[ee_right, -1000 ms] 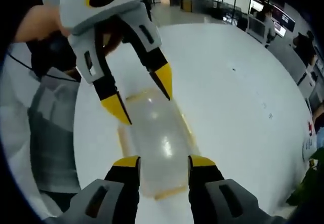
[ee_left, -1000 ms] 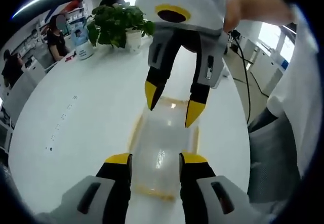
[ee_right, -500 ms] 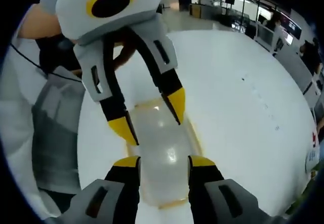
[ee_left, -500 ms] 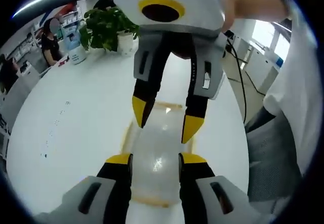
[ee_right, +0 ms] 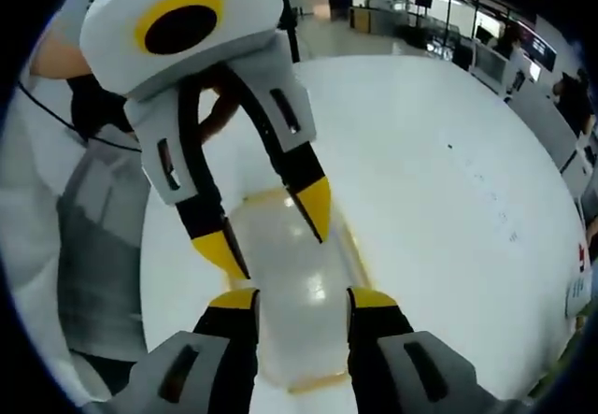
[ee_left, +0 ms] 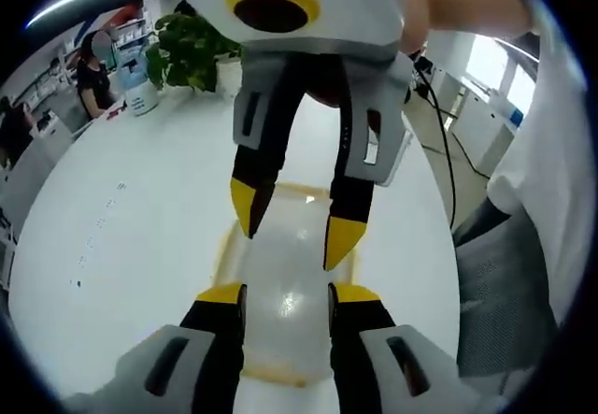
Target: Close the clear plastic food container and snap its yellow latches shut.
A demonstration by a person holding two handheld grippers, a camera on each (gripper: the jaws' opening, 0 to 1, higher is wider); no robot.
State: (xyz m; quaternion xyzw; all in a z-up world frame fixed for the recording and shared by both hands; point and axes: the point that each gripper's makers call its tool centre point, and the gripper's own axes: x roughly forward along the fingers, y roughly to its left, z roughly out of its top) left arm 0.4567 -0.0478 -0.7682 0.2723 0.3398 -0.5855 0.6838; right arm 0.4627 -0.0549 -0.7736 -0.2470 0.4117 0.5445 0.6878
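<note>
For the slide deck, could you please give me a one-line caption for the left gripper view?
Two open grippers, left and right, face each other over a clear food container on a white table.

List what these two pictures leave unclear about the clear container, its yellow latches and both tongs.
- Clear plastic food container: whether its lid is fully seated; glare hides the seam in both views.
- Yellow latches: snapped or loose; blurred, partly behind the left tongs in the left gripper view.
- Right tongs: touching the lid or hovering; the fisheye angle hides it.
- Container's near end in the right gripper view: covered by the right tongs.
</note>
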